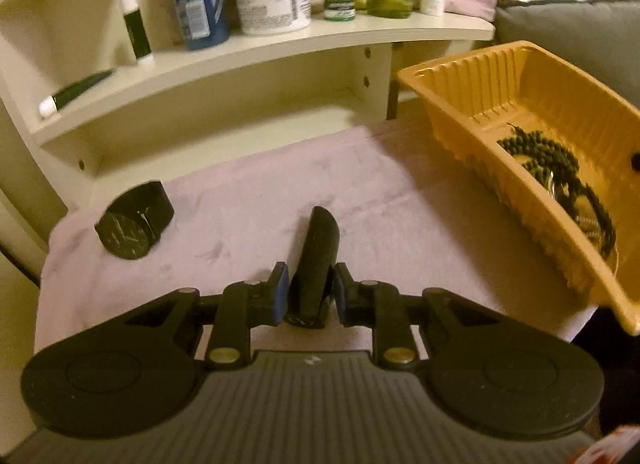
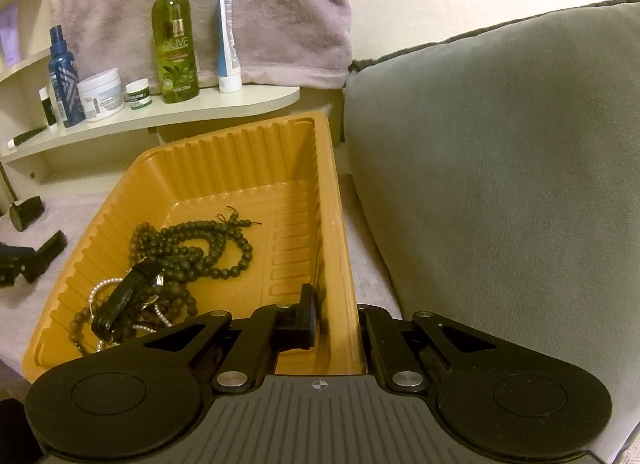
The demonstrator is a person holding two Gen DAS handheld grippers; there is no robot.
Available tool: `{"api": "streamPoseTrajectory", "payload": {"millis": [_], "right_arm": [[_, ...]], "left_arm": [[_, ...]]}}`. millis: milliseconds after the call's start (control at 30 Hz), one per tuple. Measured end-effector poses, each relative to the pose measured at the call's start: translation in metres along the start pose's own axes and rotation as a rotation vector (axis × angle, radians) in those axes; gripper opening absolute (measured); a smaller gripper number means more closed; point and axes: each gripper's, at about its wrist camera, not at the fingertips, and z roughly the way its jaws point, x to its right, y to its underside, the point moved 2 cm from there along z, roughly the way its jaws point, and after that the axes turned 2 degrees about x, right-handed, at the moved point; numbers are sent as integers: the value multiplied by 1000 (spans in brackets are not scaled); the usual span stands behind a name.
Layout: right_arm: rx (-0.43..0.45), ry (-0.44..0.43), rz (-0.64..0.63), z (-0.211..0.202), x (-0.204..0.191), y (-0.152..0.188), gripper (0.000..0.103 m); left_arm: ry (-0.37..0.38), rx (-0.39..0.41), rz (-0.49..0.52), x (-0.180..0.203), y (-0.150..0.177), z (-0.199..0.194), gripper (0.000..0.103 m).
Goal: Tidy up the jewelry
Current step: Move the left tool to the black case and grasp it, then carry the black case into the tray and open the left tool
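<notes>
Step in hand: a black strap-like piece (image 1: 316,260), probably a watch or band seen end on, is being picked up from the pale cloth (image 1: 248,200) for transfer to the yellow tray (image 1: 500,76).
Left gripper (image 1: 310,296): narrowly open, with the black piece standing between its blue pads (image 1: 282,292); a thin gap seems to be left on each side, so a firm grip cannot be confirmed.
Right gripper (image 2: 336,320): closed down on the tray's near right wall, one finger (image 2: 306,316) inside and the other outside; the tray appears to be steadied by it.
Tray contents: a string of dark beads (image 2: 208,244), a black watch strap (image 2: 124,296) and a pale beaded bracelet (image 2: 102,284) are already lying together in the near left part of the tray.
Still on the cloth: a black watch (image 1: 134,220) is lying on its side to the left of the gripped piece, well apart from the tray.
Background: bottles and jars are ranged on a cream shelf (image 1: 280,44) behind the cloth, and a grey cushion (image 2: 500,164) lies just beside the tray.
Progress, as judged: about midway, with several pieces stowed and two still outside.
Next move calls for: the pads to be pressed fully on the black piece, which should then be lifted clear of the cloth, carried to the right over the tray's ribbed wall and released above the free floor beyond the beads.
Risk: a thin piece held end on may tilt or slip if the grip is slack.
</notes>
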Motion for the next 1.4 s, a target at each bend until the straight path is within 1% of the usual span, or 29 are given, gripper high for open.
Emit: {"api": "streamPoseTrajectory", "payload": {"millis": [200,333,500,633,833,1033,1267,1400], "right_arm": [[-1,0,1,0,0,0,5],[-2,1,-1,-1,-1,0,5],[-1,0,-3,-1,-1,0,5],[0,1,-2,-1,-1,1,5],[1,0,0,-1,-1,1,5],[3,-1,1,-1,-1,0,5],[3,0,5,-1,-2,-1,5],[4,-2,6,-2,-2,-1,5]], "left_arm": [[-15,0,14,2,2,6,23],[-14,9,-22,-1,3,5,22],[2,29,-42,5,-1,-8,21],[24,64,-66,12,-11,-25,21],[72,107,-78,34,-29,-48,21],[153,147,-82,64,-45,-64,21],[263,155,-40,110,-54,-68,21],[301,150,-17,129,-56,-68,21]]}}
